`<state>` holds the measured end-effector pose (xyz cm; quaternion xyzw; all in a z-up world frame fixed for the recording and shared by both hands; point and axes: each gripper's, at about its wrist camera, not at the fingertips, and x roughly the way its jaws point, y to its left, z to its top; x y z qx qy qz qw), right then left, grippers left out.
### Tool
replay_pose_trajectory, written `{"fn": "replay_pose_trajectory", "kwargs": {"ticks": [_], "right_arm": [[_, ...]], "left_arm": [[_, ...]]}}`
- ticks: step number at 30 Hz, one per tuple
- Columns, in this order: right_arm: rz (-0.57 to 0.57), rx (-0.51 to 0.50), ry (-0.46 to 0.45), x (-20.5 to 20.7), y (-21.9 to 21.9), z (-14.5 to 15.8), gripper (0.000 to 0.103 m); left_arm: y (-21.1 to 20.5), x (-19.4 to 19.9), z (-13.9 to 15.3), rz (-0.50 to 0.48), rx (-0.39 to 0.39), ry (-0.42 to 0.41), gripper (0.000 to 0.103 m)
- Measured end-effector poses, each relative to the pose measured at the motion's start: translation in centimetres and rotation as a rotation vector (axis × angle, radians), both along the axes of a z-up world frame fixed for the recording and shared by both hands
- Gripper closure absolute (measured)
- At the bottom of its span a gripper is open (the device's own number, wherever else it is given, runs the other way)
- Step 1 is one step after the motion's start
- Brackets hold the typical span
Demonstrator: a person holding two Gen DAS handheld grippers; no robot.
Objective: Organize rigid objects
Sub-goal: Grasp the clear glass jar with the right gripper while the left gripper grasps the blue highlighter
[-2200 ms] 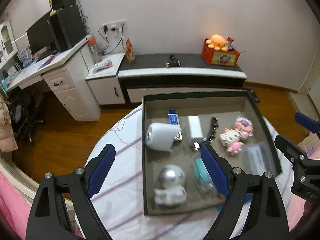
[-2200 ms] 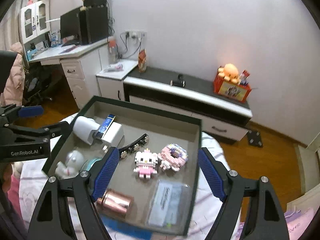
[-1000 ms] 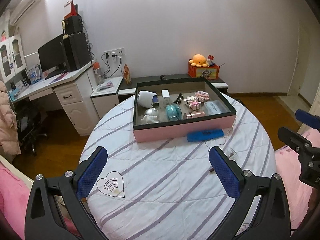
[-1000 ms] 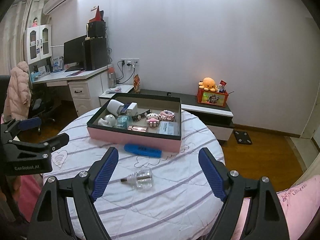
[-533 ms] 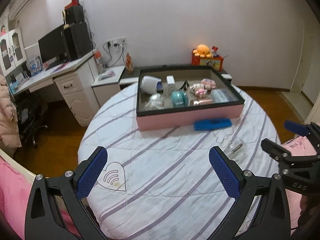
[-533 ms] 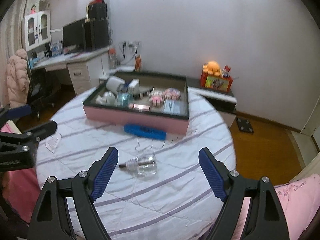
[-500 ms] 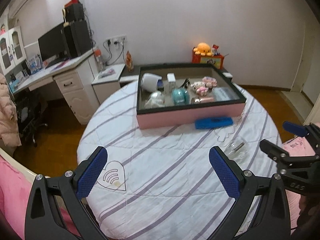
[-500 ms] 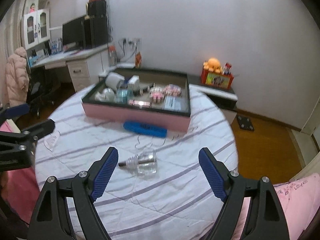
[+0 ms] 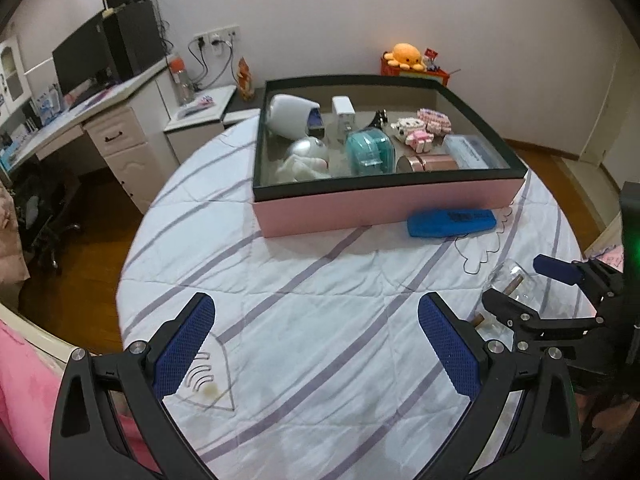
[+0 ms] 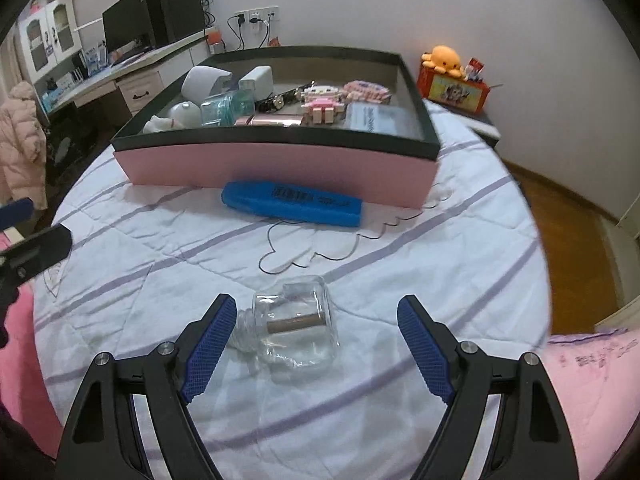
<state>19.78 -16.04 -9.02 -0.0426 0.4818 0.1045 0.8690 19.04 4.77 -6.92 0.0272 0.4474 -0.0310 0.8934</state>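
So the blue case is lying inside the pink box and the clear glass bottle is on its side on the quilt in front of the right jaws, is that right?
Not quite: the blue case lies on the quilt, outside the pink box and against its front wall. The rest holds: the clear glass bottle lies on its side on the quilt, before the open jaws of the right gripper. The right wrist view shows this.

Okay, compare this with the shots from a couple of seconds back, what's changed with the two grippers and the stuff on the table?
Both grippers pulled back from over the pink box, then came down toward the table. The right gripper now has the clear glass bottle between its open fingers, not gripped. The left gripper hovers open over bare quilt. Nothing was picked up or released. The bottle, the blue case and the box contents lie as before.
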Motion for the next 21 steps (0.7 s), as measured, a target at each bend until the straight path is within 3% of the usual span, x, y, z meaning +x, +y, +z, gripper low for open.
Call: {"fn": "replay_pose_trajectory", "kwargs": {"ticks": [2,3,12,17,21], "right_arm": [[0.024,0.075,0.015,0.3,-0.2,-0.3,0.031],[0.041,0.123,0.033,0.4,-0.3,-0.3,0.05],[0.022,0.093,0.012,0.7,-2.0,0.1,0.049],[-0.05,0.09,0.002,2.0,-5.7,0.1,0.049],[-0.045,0.105,0.004,3.4,-7.6,-0.3,0.049]], "left_arm": [[-0.3,0.7,-0.5,-0.017,-0.016,0.019,0.0],[-0.5,1.0,-0.7,-0.027,-0.026,0.029,0.0],[-3.9,4.5,-2.4,-0.083,-0.129,0.11,0.0],[-7.0,6.6,-3.2,-0.097,-0.137,0.135,0.0],[-9.2,8.7,-4.2,-0.092,-0.141,0.17,0.0]]}}
